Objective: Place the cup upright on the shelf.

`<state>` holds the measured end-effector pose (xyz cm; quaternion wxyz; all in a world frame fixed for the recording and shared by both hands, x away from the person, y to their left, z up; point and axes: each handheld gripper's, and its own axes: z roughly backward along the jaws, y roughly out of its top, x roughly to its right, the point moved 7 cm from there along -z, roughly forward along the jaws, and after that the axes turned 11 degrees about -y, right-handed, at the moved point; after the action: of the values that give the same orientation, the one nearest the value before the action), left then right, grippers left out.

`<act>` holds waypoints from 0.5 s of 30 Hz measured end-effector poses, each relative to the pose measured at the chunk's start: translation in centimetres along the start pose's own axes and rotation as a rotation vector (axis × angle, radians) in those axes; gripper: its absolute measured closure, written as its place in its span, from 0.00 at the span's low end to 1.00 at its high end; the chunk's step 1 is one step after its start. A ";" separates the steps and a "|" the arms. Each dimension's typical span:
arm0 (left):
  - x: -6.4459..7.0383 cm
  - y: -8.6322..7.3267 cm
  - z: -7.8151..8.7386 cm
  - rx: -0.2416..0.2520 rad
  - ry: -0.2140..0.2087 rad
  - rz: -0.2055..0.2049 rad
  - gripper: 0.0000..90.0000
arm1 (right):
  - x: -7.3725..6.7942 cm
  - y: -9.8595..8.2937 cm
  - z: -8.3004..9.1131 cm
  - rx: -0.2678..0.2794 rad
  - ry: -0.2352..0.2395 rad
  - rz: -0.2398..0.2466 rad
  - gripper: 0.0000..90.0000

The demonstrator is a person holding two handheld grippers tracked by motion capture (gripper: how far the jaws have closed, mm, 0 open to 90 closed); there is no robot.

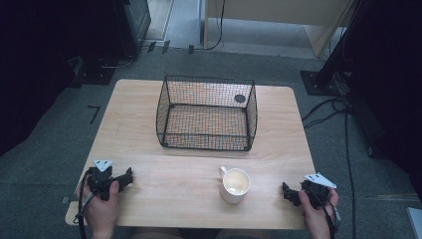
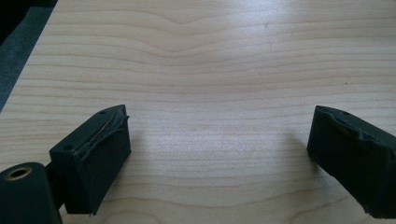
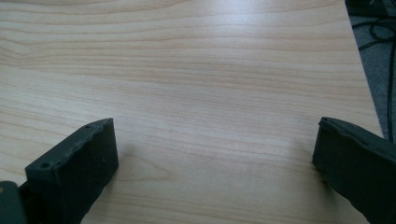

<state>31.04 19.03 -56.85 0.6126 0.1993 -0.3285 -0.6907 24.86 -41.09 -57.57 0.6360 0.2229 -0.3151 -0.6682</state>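
Pale wood-grain tabletop (image 1: 149, 129) with wavy streaks, a cream-white ceramic mug (image 1: 234, 185) (slightly yellower inside), a black wire-mesh basket (image 1: 206, 113) with a fine grid pattern, and matte black jaws on both grippers, each topped with a grey plate.

In the high view, my forearms are cut off by the bottom edge. The left gripper (image 1: 119, 180) and right gripper (image 1: 291, 193) are too small there for me to judge the jaw gap. In the left gripper view, the right-hand jaw runs past the right and bottom edges, and the left-hand jaw past the bottom. In the right gripper view, both jaws are cropped likewise. The mug (image 1: 235, 184) hides its own far side and base. I cannot identify the dark round mark (image 1: 240, 98) seen through the wire basket (image 1: 206, 113).
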 end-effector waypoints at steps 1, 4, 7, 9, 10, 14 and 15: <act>0.0 0.0 0.0 0.000 0.000 0.000 0.07 | -0.2 0.0 0.1 -0.004 0.009 -0.009 0.00; 0.0 0.0 0.0 0.000 0.001 -0.001 0.07 | -0.5 0.5 0.7 0.019 0.033 -0.020 0.00; 0.0 0.0 0.0 0.000 0.000 -0.001 0.07 | -0.9 1.0 1.4 0.040 0.056 -0.026 0.00; 0.0 0.0 0.0 0.000 0.000 -0.001 0.07 | -1.2 1.3 2.0 0.055 0.071 -0.016 0.00; 0.0 0.0 0.0 0.000 0.000 -0.001 0.07 | -1.4 1.5 2.3 0.060 0.073 -0.016 0.00; 0.0 0.0 0.0 0.000 0.000 -0.001 0.07 | -2.2 2.1 3.3 0.082 0.093 0.001 0.00; 0.0 0.0 0.0 0.000 0.000 -0.001 0.07 | -2.4 2.2 3.6 0.085 0.099 0.002 0.00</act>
<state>31.03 19.03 -56.85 0.6124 0.1995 -0.3283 -0.6909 24.16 -38.18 -53.70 0.6416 0.2820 -0.3115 -0.6417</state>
